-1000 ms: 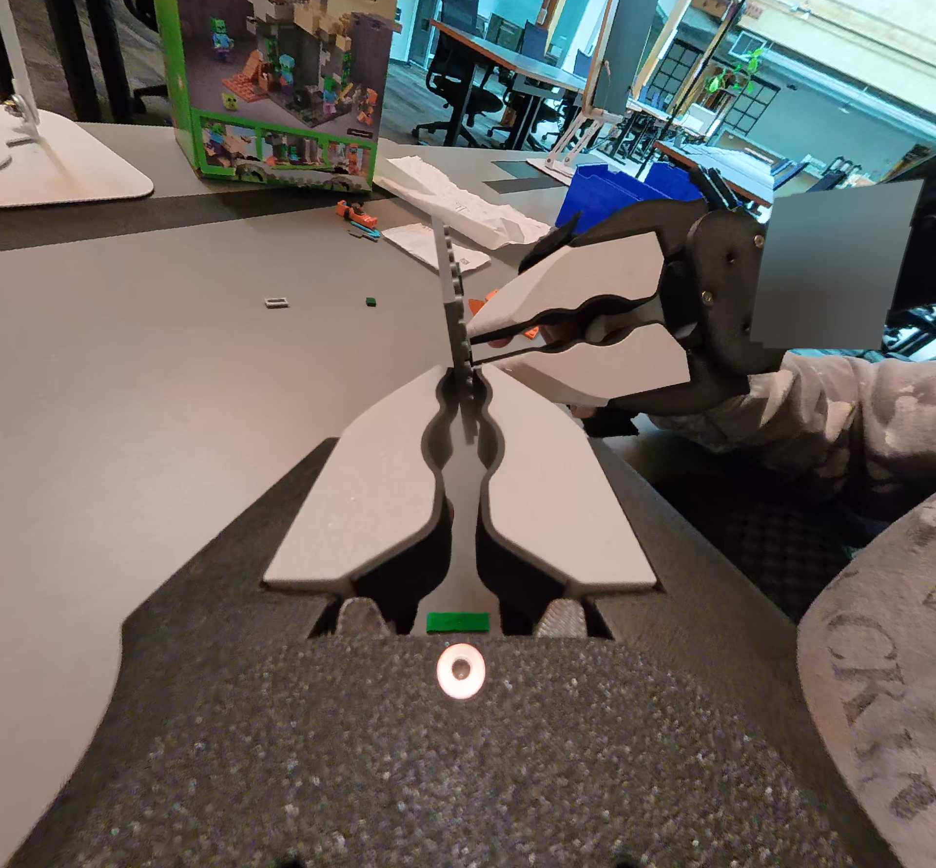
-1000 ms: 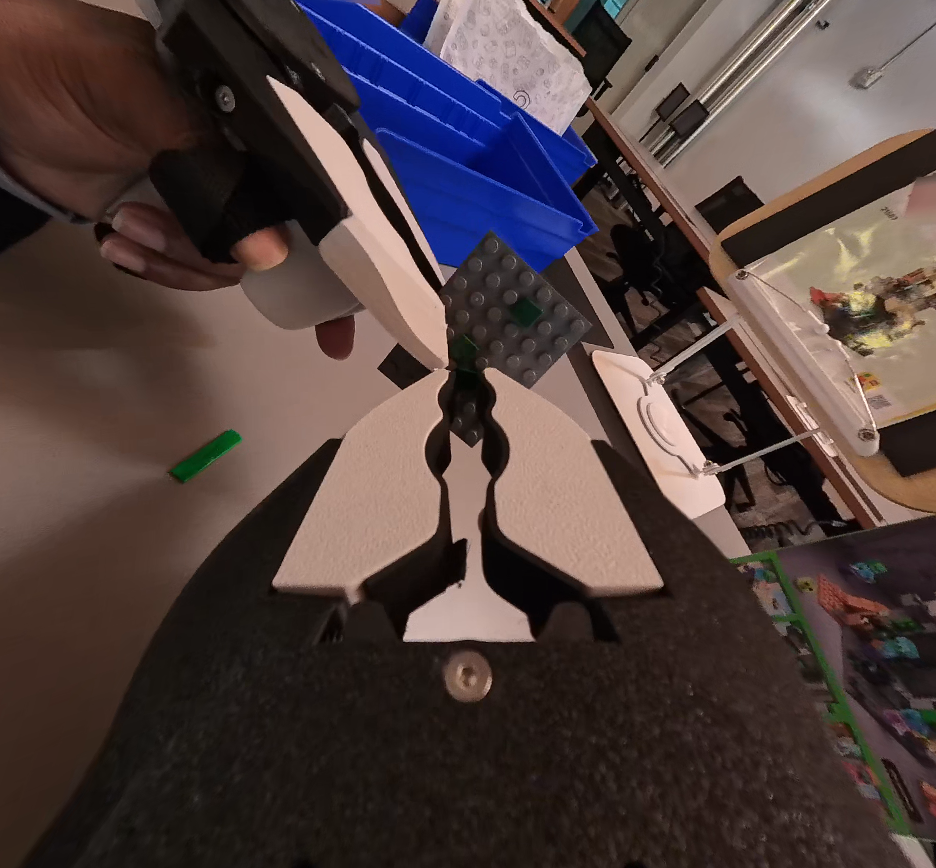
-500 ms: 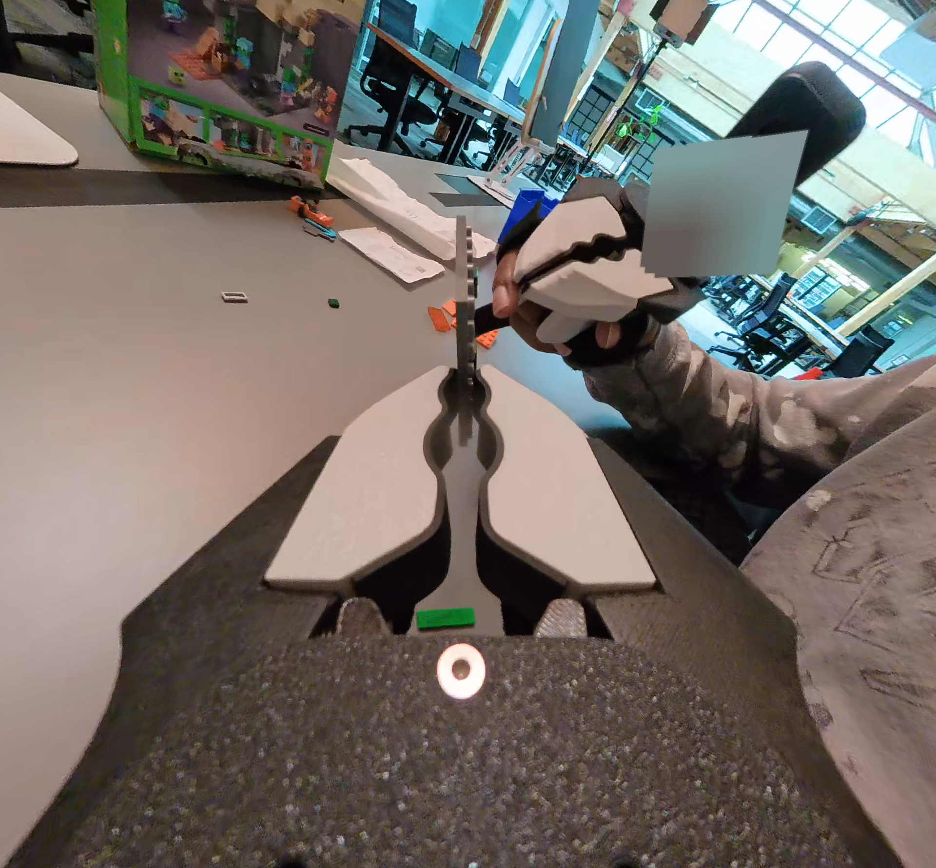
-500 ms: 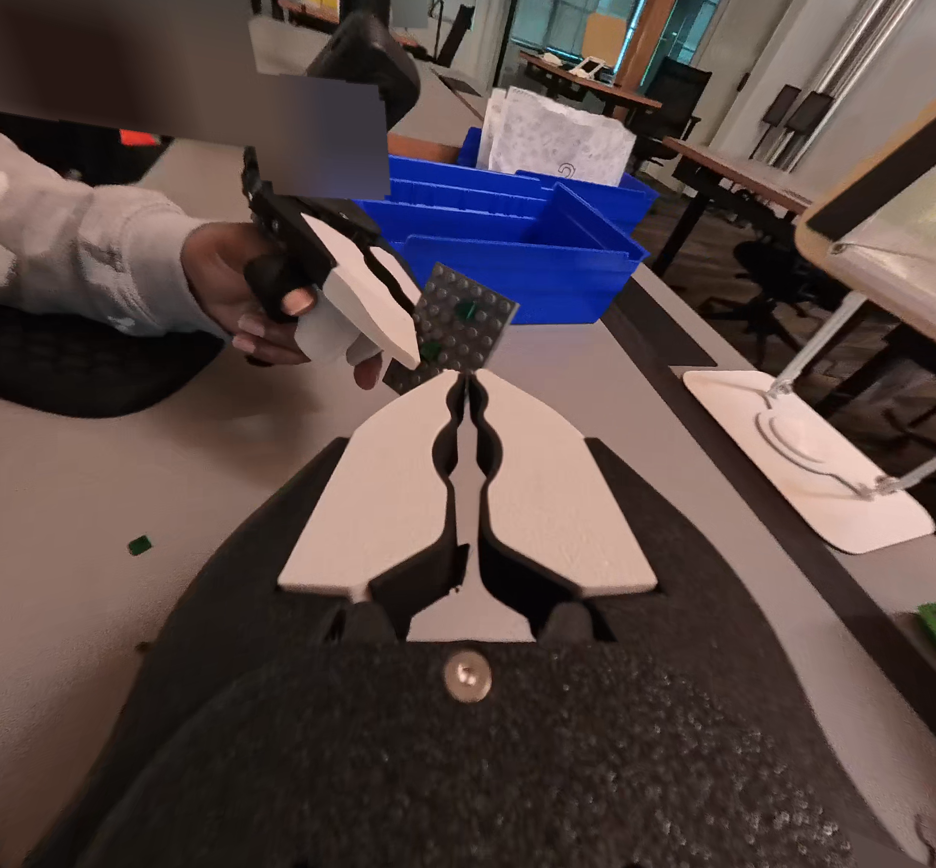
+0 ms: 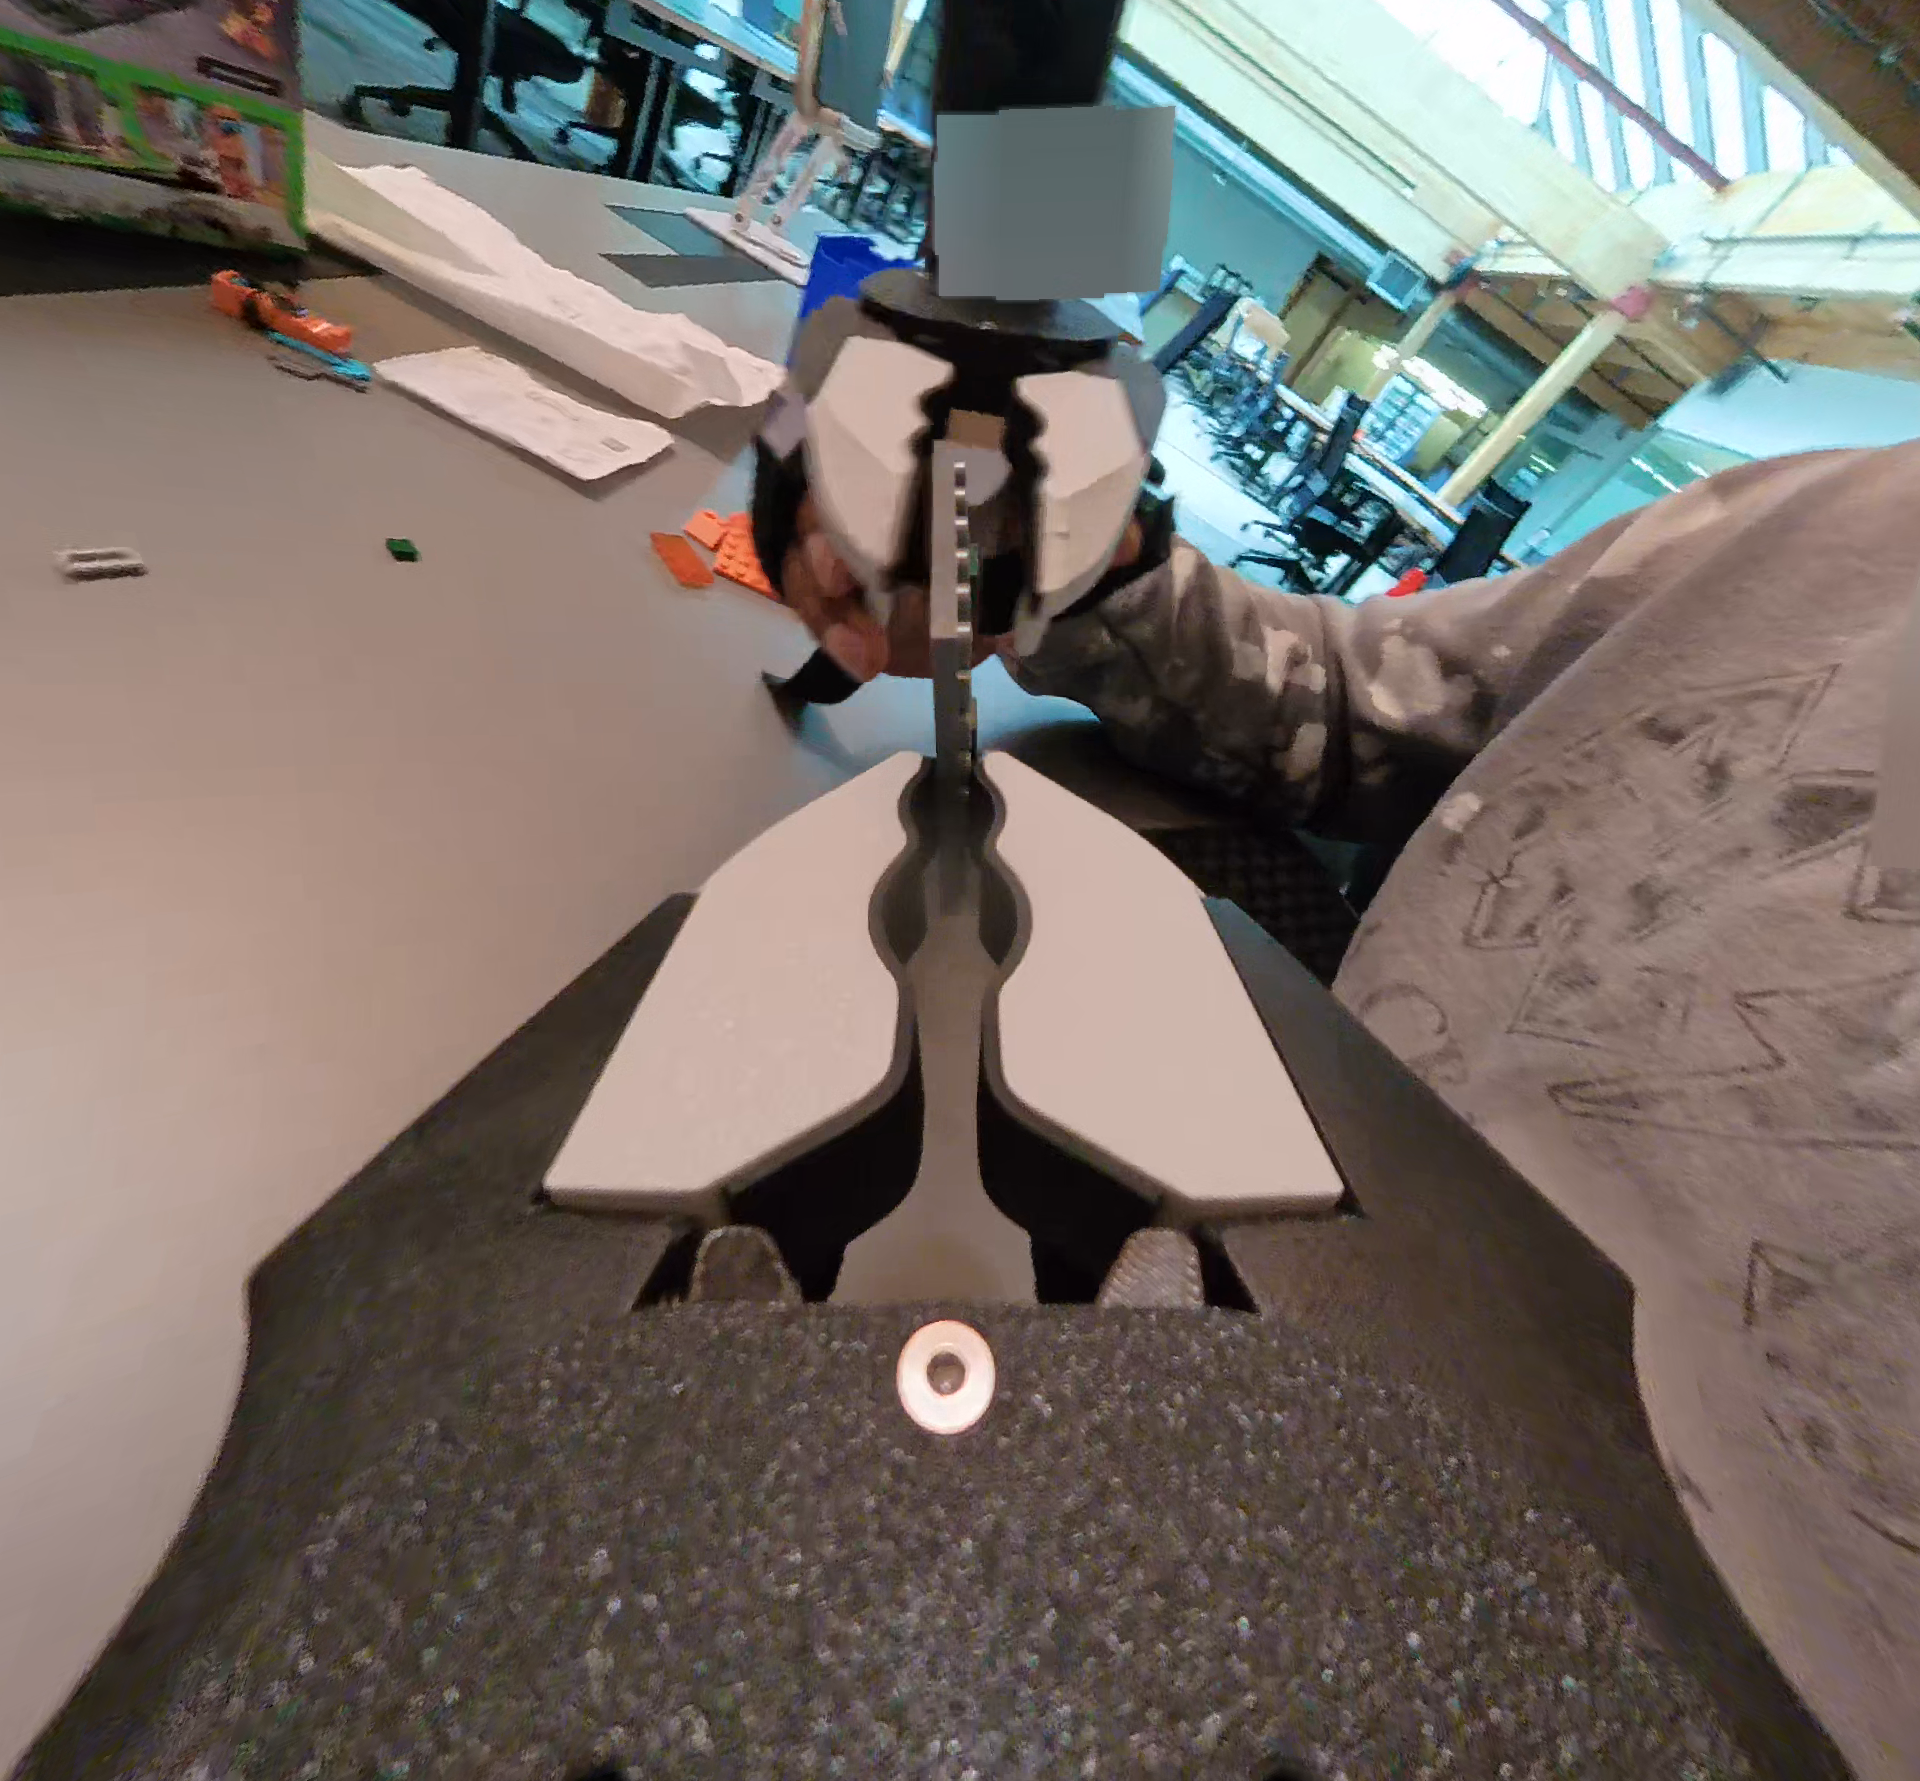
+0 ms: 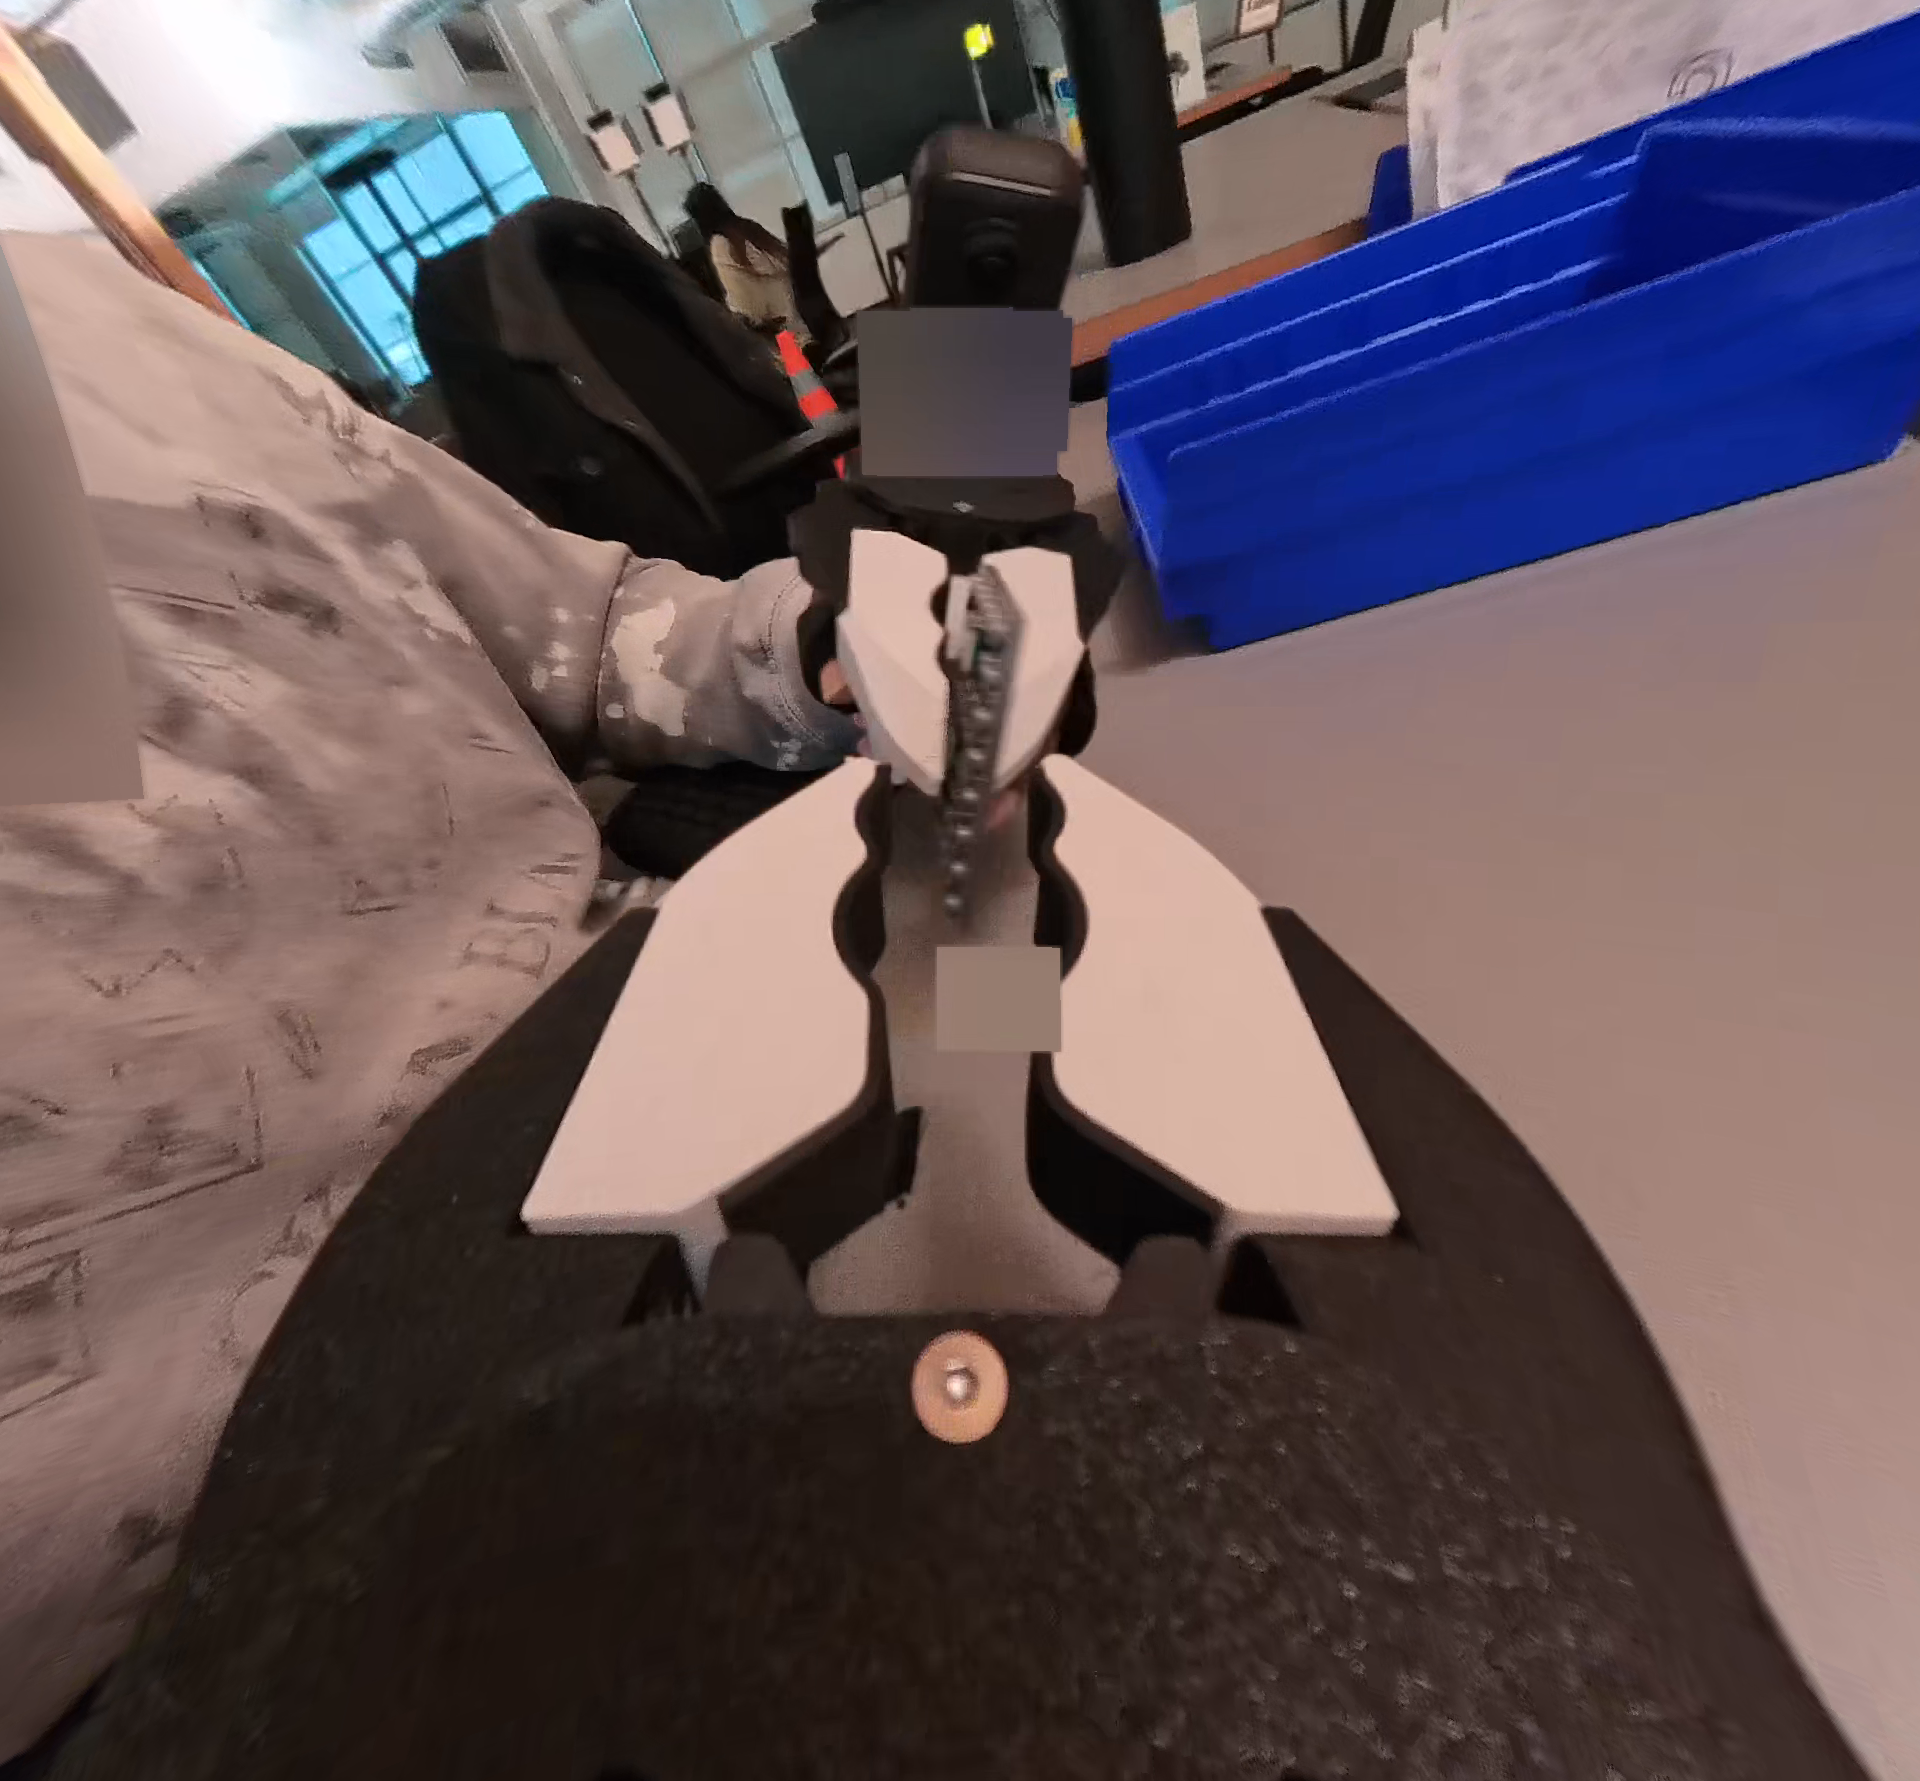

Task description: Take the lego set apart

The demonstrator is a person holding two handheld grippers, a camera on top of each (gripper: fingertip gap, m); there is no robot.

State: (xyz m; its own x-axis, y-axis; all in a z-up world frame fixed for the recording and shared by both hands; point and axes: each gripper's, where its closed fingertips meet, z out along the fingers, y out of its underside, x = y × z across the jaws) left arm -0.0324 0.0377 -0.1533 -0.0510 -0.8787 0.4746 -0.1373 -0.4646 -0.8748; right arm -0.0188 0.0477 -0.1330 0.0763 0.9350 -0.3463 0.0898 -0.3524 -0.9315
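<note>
Grey studded plate stands edge-on above the tabletop, clamped at its near edge by the closed left claw, while the right claw faces it with its fingers parted around the plate's free end, gripping nothing. One small green piece seems to sit on the plate's studded face, deep between the left claw's fingers. For a clean pull, I would hold the plate steady, close the right claw on that piece alone and peel it off, not twist the plate.
</note>
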